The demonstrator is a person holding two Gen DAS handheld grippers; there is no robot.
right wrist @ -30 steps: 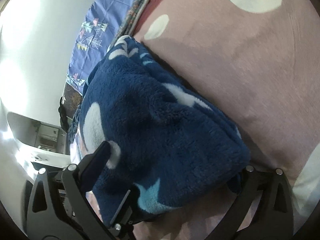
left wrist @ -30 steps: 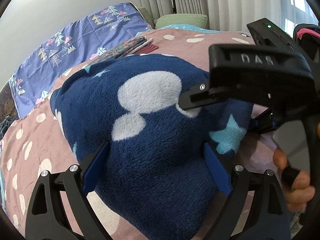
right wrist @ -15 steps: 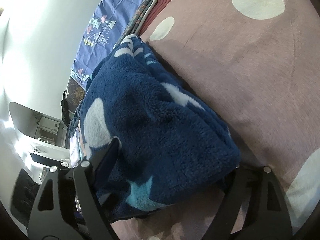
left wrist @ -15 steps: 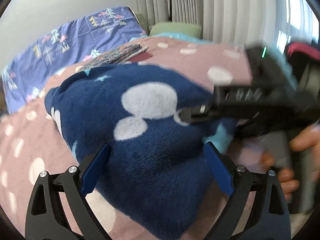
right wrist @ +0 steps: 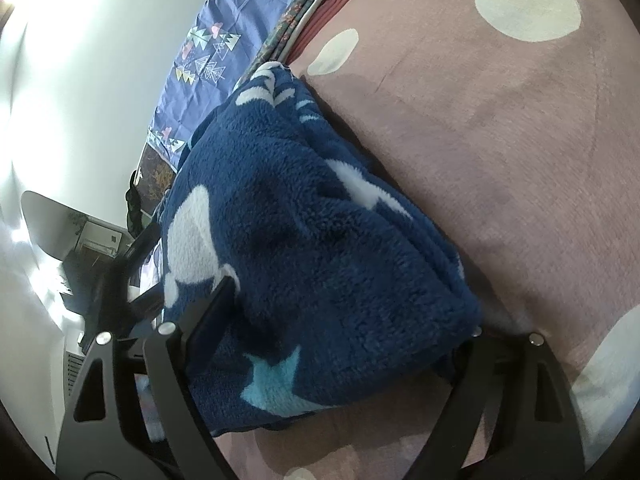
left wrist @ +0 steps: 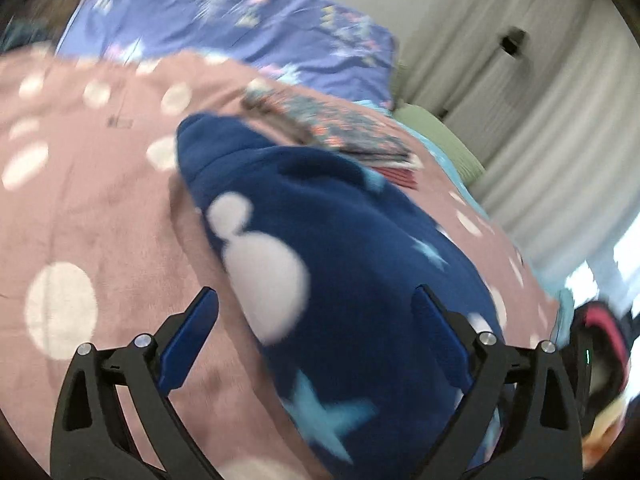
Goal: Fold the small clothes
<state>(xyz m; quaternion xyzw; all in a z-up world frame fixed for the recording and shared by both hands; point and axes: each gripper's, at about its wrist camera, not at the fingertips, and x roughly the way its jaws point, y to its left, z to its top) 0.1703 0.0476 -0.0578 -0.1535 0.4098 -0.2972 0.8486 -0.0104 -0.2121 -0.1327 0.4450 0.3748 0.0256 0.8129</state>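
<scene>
A folded navy fleece garment (left wrist: 344,240) with white blobs and light blue stars lies on the pink dotted blanket (left wrist: 92,196). My left gripper (left wrist: 316,336) is open, its blue pads on either side of the garment's near end, above it. In the right wrist view the same garment (right wrist: 320,240) fills the middle. My right gripper (right wrist: 344,320) stands wide around the garment's thick folded end; its right finger is hidden under the fleece, so a grip is not clear.
A stack of folded patterned clothes (left wrist: 340,132) lies just behind the garment, also seen in the right wrist view (right wrist: 304,28). A purple patterned sheet (left wrist: 240,28) and a green pillow (left wrist: 440,136) lie beyond. White curtains hang at the right.
My left gripper has swung left and turned fast, so the view is blurred and the right gripper has dropped out of it. The right gripper has barely moved on the garment.
</scene>
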